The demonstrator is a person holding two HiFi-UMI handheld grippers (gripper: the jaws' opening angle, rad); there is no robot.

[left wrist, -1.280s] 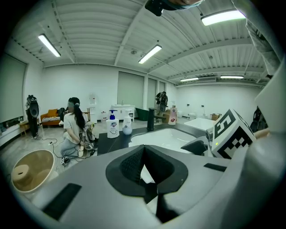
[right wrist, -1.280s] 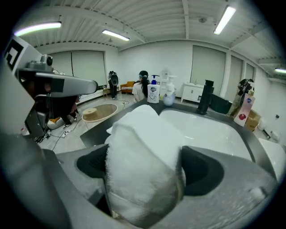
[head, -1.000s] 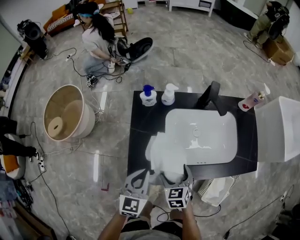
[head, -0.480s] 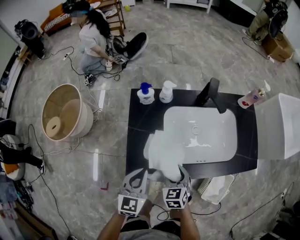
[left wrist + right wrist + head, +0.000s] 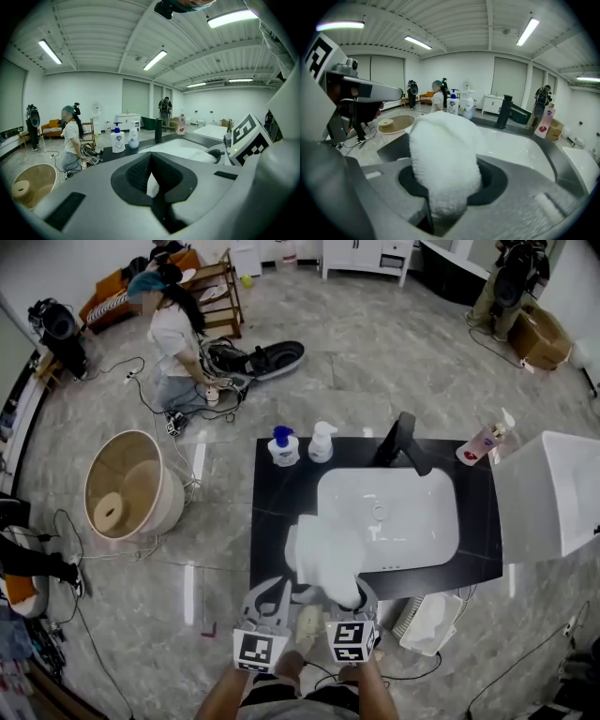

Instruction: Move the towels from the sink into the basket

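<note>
Hanging over the front left corner of the sink [image 5: 412,521], the towel [image 5: 323,554] rises in a white heap on the dark surface [image 5: 277,493], and its near end is caught in the right gripper [image 5: 354,594]. Those jaws have just been closing and now pinch the cloth, which bulges up out of them. The left gripper [image 5: 277,589] sits just beside the towel's left edge, its jaws brought together tip to tip; a sliver of white shows in the gap, and I cannot tell what it is. The basket [image 5: 172,491] stands on the floor, well apart to the left.
</note>
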